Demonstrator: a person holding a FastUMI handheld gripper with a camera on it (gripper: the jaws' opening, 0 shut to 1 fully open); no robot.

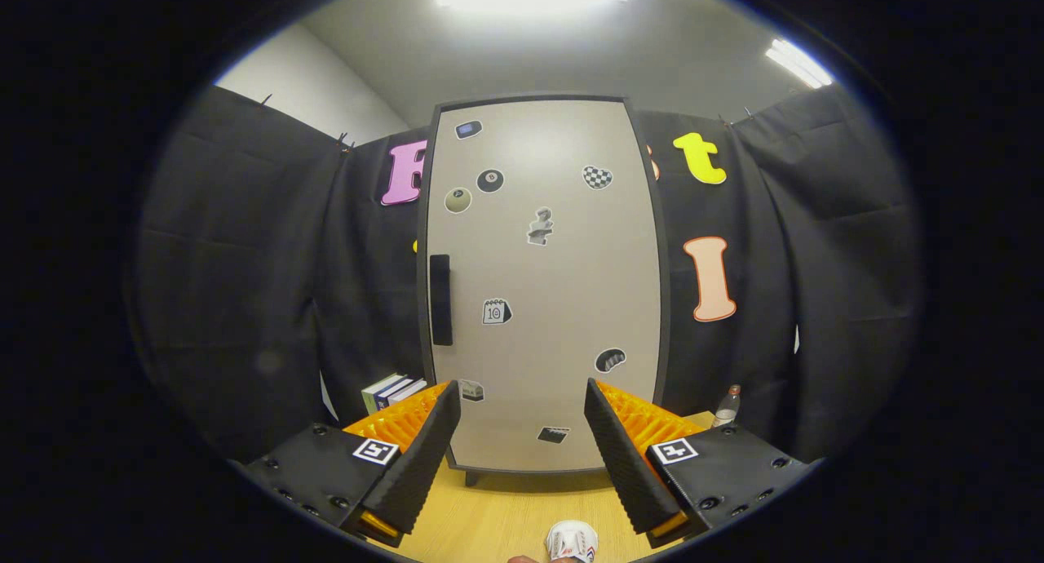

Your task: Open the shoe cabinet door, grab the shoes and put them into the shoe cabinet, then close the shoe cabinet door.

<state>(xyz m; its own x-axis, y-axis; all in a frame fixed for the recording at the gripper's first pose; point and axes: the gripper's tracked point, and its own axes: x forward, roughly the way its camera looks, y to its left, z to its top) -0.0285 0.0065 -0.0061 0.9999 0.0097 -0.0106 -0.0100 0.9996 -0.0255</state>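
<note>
beside the shut shoe cabinet: books, bottle; hand-held gripper agape.

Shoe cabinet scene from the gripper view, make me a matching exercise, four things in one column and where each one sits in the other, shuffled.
Things:
1. black handle
2. books
3. bottle
4. shoe

Places:
A. on the wooden surface, near and low between the fingers
B. standing beside the shoe cabinet, on the side away from the handle
C. on the shut door, halfway up along one edge
D. stacked beside the cabinet on the handle's side

Pairs: 1-C, 2-D, 3-B, 4-A. The gripper is open, holding nothing.
</note>
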